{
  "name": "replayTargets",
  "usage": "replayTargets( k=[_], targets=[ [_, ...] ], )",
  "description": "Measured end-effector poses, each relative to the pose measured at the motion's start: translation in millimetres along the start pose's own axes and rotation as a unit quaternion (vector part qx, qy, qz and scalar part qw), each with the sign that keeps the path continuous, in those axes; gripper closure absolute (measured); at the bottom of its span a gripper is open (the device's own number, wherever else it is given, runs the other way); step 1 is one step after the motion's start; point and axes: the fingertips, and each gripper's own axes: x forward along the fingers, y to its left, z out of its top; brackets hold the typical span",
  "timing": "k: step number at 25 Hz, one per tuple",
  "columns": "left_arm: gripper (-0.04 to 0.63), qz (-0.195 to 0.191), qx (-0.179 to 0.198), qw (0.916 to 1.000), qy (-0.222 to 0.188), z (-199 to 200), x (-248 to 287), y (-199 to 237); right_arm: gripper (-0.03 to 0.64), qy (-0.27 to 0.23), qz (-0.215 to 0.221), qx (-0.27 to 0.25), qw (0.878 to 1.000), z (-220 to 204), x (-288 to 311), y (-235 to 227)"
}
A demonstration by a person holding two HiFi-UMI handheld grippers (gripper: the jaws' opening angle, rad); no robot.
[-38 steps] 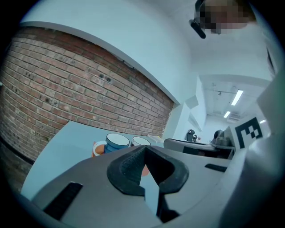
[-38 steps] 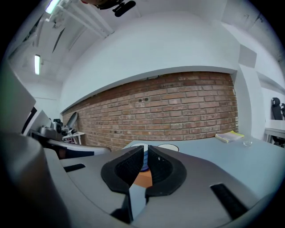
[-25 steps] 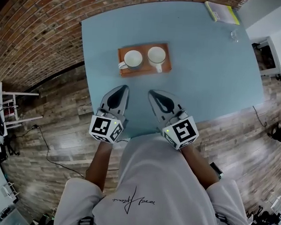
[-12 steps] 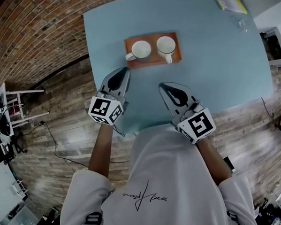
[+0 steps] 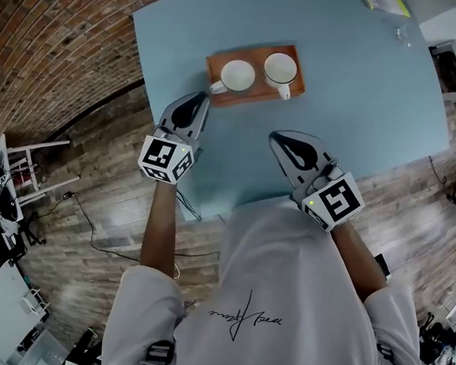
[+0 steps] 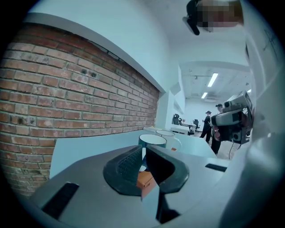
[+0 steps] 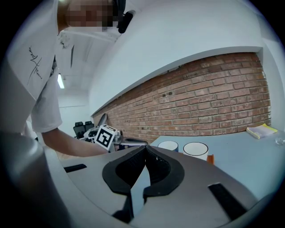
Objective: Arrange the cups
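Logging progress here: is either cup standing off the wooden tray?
No, the left cup and the right cup both stand on the wooden tray.

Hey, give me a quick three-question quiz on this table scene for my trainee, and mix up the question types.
1. Fill in: the jaws of the right tool are ____.
2. Which tool's tip is nearer the tray? A) left tool B) right tool
3. True or false: both cups stand on the tray.

Key: 1 shut; 2 A; 3 true.
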Motion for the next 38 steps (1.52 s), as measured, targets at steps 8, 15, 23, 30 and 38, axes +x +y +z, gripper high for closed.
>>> replayTargets(
  k=[8,15,23,30,38],
  targets=[
    [0.494,-0.044,-0.001,0.999,0.006,-9.4,9.5,1.0,0.595,0.009,-0.005,0.012,1.0,-2.6,4.6,-9.4],
    [0.477,-0.057,-0.004,0.9983,0.011,-15.5,16.7,2.3,0.595,0.017,0.007,0.014,1.0,-6.0,11.3,-5.3],
    [0.466,-0.073,-0.001,0.9972,0.018,-22.4,29.1,4.4,0.595,0.027,0.013,0.02,0.999,-9.7,17.6,-5.9],
    [0.462,-0.106,0.01,0.9939,0.03,-29.2,35.5,1.6,0.595,0.033,0.017,0.026,0.999,-12.3,22.5,-6.4],
    [0.462,-0.13,0.013,0.9911,0.027,-29.1,40.7,-2.6,0.595,0.04,0.021,0.034,0.998,-15.6,30.0,-8.0]
  ],
)
